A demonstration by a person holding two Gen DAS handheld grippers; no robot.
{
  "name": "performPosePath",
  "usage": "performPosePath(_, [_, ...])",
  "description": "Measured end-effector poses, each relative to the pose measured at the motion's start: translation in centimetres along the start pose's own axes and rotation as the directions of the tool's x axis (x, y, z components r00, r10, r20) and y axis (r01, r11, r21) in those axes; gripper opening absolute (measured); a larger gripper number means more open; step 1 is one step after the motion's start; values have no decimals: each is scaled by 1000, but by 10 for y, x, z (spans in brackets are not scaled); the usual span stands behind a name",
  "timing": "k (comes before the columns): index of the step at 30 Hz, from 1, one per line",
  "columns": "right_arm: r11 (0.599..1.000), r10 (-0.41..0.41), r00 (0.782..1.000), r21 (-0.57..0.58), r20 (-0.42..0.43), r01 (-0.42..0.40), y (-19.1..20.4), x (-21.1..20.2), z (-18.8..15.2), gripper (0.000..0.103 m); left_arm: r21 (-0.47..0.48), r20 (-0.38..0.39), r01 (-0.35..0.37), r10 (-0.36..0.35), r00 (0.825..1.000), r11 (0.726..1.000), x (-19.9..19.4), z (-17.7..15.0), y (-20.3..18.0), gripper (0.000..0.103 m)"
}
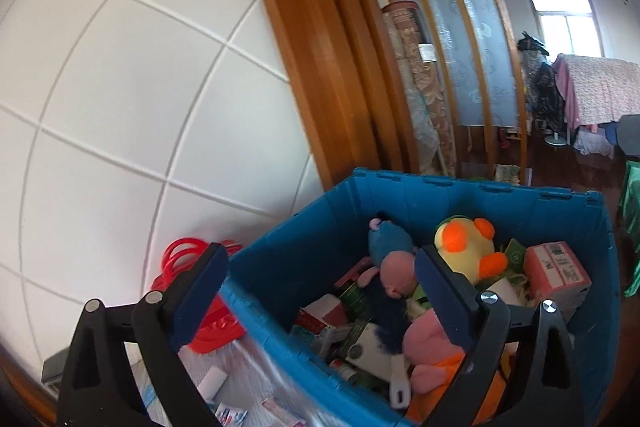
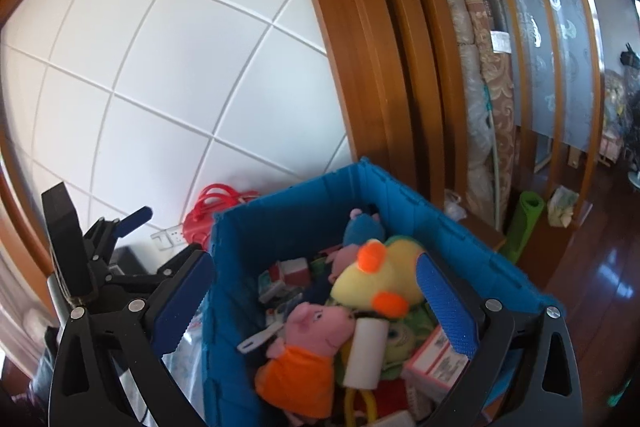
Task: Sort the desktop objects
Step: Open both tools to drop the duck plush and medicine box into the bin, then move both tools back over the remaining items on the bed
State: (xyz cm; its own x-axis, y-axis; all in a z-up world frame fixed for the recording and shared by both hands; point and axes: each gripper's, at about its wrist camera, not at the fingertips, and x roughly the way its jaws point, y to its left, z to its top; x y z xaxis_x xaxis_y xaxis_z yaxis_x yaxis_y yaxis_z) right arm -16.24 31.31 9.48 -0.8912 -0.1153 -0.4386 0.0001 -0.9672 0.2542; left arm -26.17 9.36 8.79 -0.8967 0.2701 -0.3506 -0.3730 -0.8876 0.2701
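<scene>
A blue plastic crate (image 1: 304,243) (image 2: 288,211) holds plush toys and small boxes: a yellow duck plush (image 1: 468,247) (image 2: 380,279), a pink pig plush in an orange dress (image 2: 308,347) (image 1: 432,347), a blue plush (image 1: 390,239), a white roller (image 2: 366,355) and a pink box (image 1: 556,271). My left gripper (image 1: 320,291) is open and empty, straddling the crate's near left wall. My right gripper (image 2: 316,303) is open and empty above the crate's contents. The left gripper also shows in the right wrist view (image 2: 120,227), at the left.
A white tiled wall (image 1: 120,67) and a wooden door frame (image 1: 320,67) stand behind the crate. A red coiled hose and red lid (image 1: 188,259) lie left of it. Small packets (image 1: 232,415) lie on a clear-covered table (image 1: 256,367). Rolled carpets (image 2: 484,87) lean at the right.
</scene>
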Motion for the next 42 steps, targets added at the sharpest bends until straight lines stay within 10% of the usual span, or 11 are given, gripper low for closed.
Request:
performPosePath(14, [986,154,986,-52,-62,-157,98,28,-72,103,-78,-68,-243,238,969,967,-84,-137,127,96])
performPosePath(26, [948,203,957,-204,-206,-245,230,106,-164,103,-107,-218,-294,266,939,950,-110,-248,217,96])
performPosePath(42, [945,2,820,-266,-572,-189,234,399,-256,97,-103,-338,-188,144,930,977,23,-316,230,96])
